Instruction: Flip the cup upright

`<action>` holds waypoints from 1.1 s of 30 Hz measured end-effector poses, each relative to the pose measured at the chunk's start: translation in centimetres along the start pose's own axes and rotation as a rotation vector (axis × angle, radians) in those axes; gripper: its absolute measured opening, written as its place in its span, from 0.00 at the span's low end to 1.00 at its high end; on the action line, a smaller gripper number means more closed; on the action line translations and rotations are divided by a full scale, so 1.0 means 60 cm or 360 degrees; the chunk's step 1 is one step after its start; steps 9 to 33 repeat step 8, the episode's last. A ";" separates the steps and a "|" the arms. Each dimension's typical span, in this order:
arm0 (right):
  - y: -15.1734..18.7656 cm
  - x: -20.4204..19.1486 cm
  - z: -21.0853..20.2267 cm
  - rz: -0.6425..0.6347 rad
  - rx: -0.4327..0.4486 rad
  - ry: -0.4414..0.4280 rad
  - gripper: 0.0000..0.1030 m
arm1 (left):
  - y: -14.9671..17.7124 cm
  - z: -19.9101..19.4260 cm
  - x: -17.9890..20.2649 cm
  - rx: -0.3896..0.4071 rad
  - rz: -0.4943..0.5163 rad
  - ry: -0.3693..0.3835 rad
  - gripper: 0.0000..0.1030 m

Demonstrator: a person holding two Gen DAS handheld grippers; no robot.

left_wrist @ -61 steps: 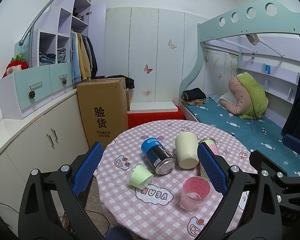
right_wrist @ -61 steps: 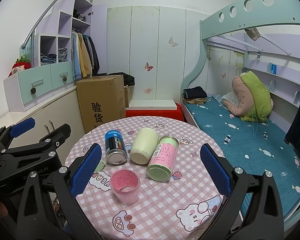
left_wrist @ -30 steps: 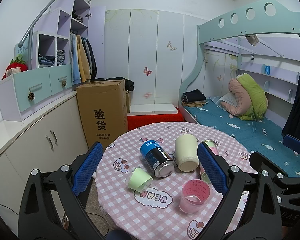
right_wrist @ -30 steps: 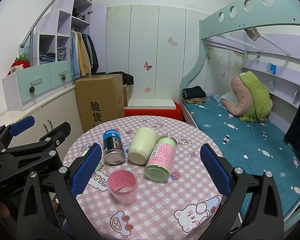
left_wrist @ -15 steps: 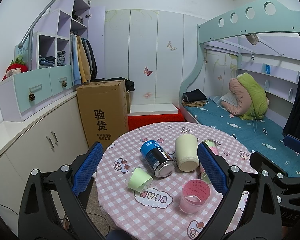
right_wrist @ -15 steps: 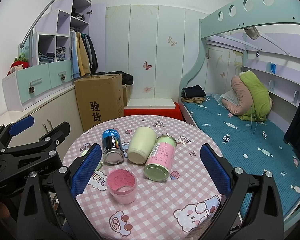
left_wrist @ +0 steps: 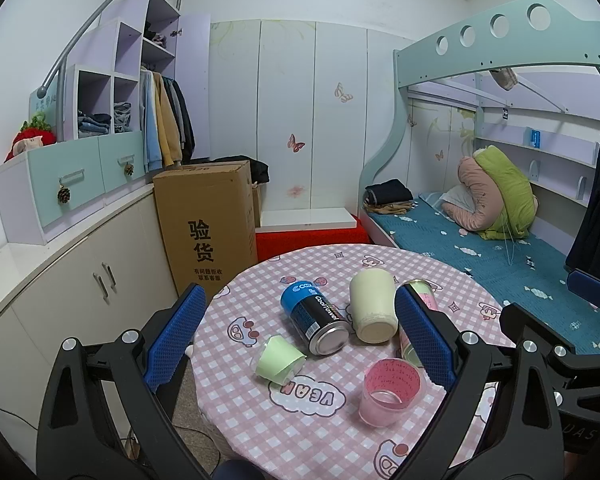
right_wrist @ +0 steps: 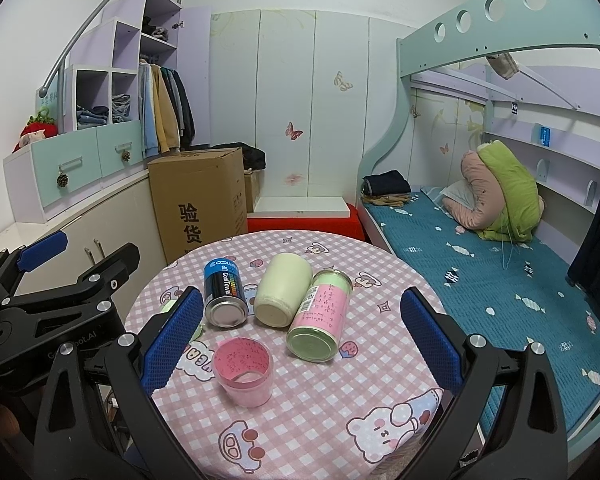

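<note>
A small light-green cup (left_wrist: 278,358) lies on its side on the round table with the pink checked cloth (left_wrist: 300,432), left of the other items. In the right wrist view only a sliver of the cup (right_wrist: 198,333) shows behind my right gripper's left finger. My left gripper (left_wrist: 300,336) is open and empty, held above the table's near edge. My right gripper (right_wrist: 302,334) is open and empty, also above the table. A pink cup (left_wrist: 390,392) stands upright near the front, also seen in the right wrist view (right_wrist: 244,372).
A blue and black can (left_wrist: 314,316), a cream cup (left_wrist: 372,306) and a pink-green can (right_wrist: 320,320) lie on their sides mid-table. A cardboard box (left_wrist: 208,224) and cabinets (left_wrist: 80,280) stand left; a bunk bed (left_wrist: 500,248) is right.
Both grippers have drifted slightly; the table items sit marginally lower and nearer in the views. Nothing on the table has moved and both grippers stay open.
</note>
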State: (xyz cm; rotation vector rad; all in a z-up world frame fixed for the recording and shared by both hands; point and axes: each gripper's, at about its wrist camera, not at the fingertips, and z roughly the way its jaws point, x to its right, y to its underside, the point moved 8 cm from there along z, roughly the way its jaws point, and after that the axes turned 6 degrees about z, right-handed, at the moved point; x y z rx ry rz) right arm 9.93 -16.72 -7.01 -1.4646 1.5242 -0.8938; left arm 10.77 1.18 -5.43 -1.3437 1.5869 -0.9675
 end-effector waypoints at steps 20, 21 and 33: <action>0.006 0.003 -0.002 0.0009 -0.0002 0.0009 0.93 | 0.005 0.011 -0.006 -0.0038 -0.0037 0.0047 0.93; 0.006 0.003 -0.002 0.0009 -0.0002 0.0009 0.93 | 0.005 0.011 -0.006 -0.0038 -0.0037 0.0047 0.93; 0.006 0.003 -0.002 0.0009 -0.0002 0.0009 0.93 | 0.005 0.011 -0.006 -0.0038 -0.0037 0.0047 0.93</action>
